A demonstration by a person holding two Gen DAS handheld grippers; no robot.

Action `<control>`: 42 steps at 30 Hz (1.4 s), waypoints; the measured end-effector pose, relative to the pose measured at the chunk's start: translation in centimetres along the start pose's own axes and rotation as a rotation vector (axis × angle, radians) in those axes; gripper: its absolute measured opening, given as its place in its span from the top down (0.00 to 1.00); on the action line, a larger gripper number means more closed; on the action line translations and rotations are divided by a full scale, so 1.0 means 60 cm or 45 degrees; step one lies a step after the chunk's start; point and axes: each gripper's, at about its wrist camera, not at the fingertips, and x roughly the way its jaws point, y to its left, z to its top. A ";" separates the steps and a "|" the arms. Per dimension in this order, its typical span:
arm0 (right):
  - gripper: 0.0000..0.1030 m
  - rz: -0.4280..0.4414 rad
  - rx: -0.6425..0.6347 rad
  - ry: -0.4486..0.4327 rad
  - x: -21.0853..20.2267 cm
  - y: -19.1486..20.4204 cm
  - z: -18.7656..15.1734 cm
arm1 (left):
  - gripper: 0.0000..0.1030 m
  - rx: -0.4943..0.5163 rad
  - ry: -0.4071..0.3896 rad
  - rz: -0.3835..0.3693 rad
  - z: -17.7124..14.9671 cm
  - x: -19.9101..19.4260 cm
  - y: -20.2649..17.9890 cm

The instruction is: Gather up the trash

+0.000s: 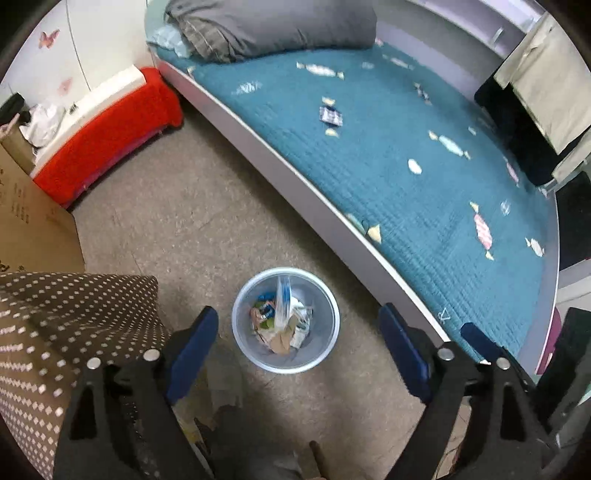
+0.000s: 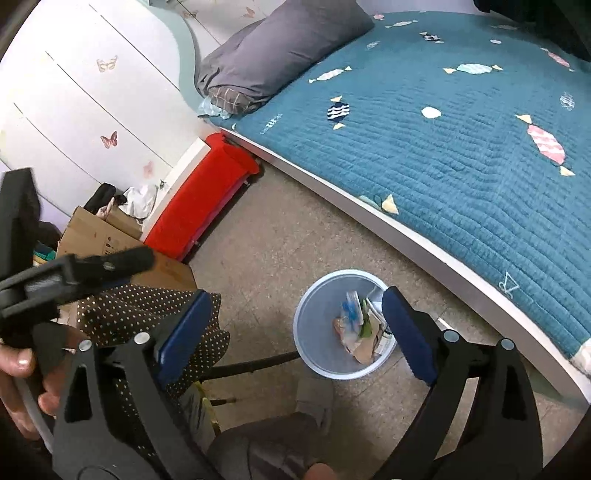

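A pale blue wastebasket (image 1: pixel 322 354) stands on the floor beside the bed, holding crumpled paper and wrappers (image 1: pixel 281 338). A clear plastic wrapper (image 1: pixel 283 301) stands upright among them. My left gripper (image 1: pixel 298 314) hangs right above the basket, jaws wide open and empty, pointing steeply down. In the right wrist view the same wastebasket (image 2: pixel 308 332) with its trash (image 2: pixel 356 334) lies just ahead. My right gripper (image 2: pixel 295 299) is open too, with nothing between its blue pads. The left gripper's black body (image 2: pixel 74 271) and a hand (image 2: pixel 18 369) show at that view's left edge.
A bed with a teal quilt (image 1: pixel 406 155) and a grey pillow (image 1: pixel 277 26) runs along the right. A red-covered bench (image 1: pixel 110 136), a cardboard box (image 1: pixel 29 229) and brown polka-dot fabric (image 1: pixel 55 332) sit to the left. Grey floor (image 1: pixel 192 221) lies between them.
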 end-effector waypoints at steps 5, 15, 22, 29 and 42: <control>0.06 -0.026 -0.021 -0.013 -0.021 0.016 -0.008 | 0.15 0.020 -0.071 -0.001 -0.018 -0.051 0.002; 0.06 -0.052 -0.189 -0.088 -0.125 0.128 -0.026 | 0.09 -0.030 -0.326 0.077 -0.106 -0.196 0.020; 0.06 0.010 -0.364 -0.176 -0.222 0.252 -0.056 | 0.06 -0.081 -0.569 0.217 -0.196 -0.346 0.045; 0.06 0.054 -0.510 -0.253 -0.300 0.363 -0.090 | 0.05 -0.168 -0.750 0.420 -0.280 -0.485 0.086; 0.06 0.151 -0.744 -0.409 -0.412 0.533 -0.152 | 0.05 -0.347 -0.952 0.723 -0.412 -0.663 0.148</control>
